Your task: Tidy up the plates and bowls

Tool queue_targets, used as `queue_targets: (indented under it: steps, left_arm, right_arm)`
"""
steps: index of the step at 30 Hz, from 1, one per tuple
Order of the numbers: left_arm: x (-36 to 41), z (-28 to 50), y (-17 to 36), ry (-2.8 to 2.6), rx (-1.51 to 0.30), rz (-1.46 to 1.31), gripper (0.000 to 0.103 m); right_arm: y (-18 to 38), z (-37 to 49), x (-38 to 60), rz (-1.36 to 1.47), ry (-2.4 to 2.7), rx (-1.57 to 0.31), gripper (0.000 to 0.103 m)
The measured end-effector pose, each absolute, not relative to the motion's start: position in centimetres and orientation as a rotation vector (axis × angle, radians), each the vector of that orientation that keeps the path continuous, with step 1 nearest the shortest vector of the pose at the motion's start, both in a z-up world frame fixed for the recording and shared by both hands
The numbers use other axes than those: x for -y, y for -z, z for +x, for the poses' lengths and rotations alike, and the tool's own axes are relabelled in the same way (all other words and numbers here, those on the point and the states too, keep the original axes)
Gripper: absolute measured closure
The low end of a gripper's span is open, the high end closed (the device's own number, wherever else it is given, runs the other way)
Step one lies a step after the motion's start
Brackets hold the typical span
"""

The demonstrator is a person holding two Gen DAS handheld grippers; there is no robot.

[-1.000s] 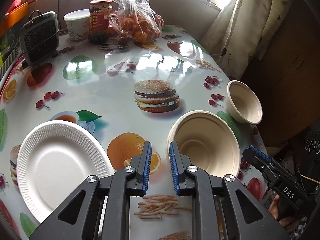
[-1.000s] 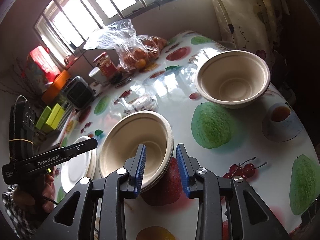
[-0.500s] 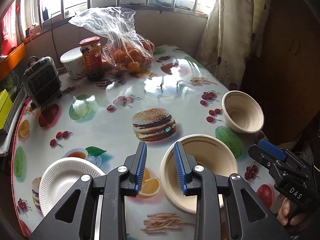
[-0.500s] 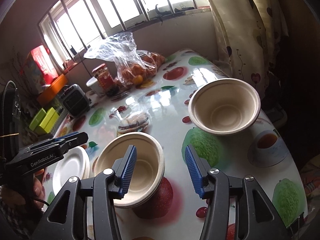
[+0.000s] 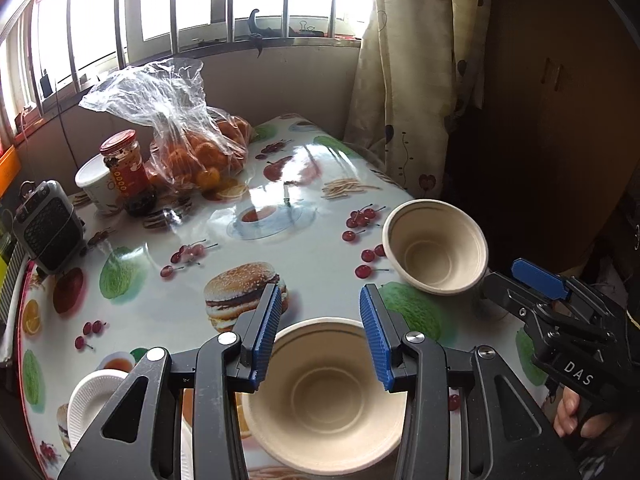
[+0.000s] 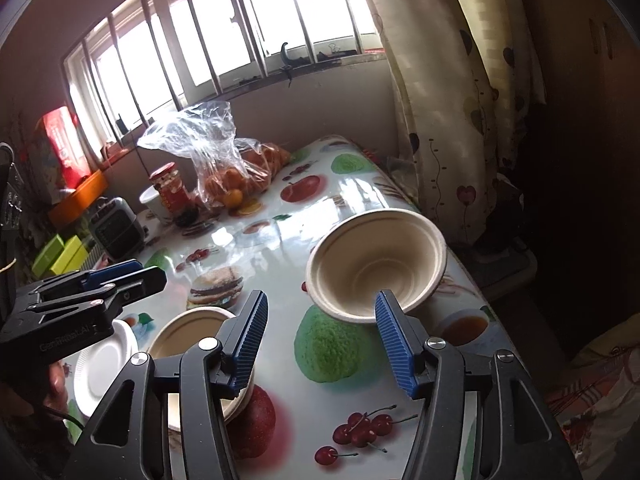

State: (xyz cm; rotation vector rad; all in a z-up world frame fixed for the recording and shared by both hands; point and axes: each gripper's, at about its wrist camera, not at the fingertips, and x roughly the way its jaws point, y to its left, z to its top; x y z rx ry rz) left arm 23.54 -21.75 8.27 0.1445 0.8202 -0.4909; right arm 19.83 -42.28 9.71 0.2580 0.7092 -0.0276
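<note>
Now both grippers, left (image 5: 320, 336) and right (image 6: 318, 342), are opening, empty; approach the far bowl (image 6: 376, 264) squarely over its rim

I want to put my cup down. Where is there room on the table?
The middle is bare, between the jar, the far bowl and the near bowl. There is also room behind the far bowl, toward the curtain. The window end is crowded: tub, bag of oranges, small heater.
</note>
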Motion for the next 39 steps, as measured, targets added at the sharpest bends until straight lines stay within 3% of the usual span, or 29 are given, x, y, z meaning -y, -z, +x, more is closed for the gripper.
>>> queue_targets:
  steps: [12,27,35,39]
  left_arm:
    - [26.9,25.4,-7.4,0.501,-0.891,0.162,0.061]
    - [30.3,30.6,-3.0,0.493,-1.046,0.128,0.061]
    - [31.2,31.6,-2.5,0.526,-1.053,0.117,0.061]
    - [31.0,32.2,-1.9,0.549,-1.093,0.07,0.067]
  right_arm:
    - [-9.9,20.1,48.5,0.272,0.15,-0.708,0.046]
    - [-6.3,23.3,52.3,0.268,0.167,-0.79,0.046]
    - [-5.6,24.8,51.6,0.263,0.119,-0.809,0.06]
    - [-5.2,25.2,51.4,0.273,0.106,-0.82,0.067]
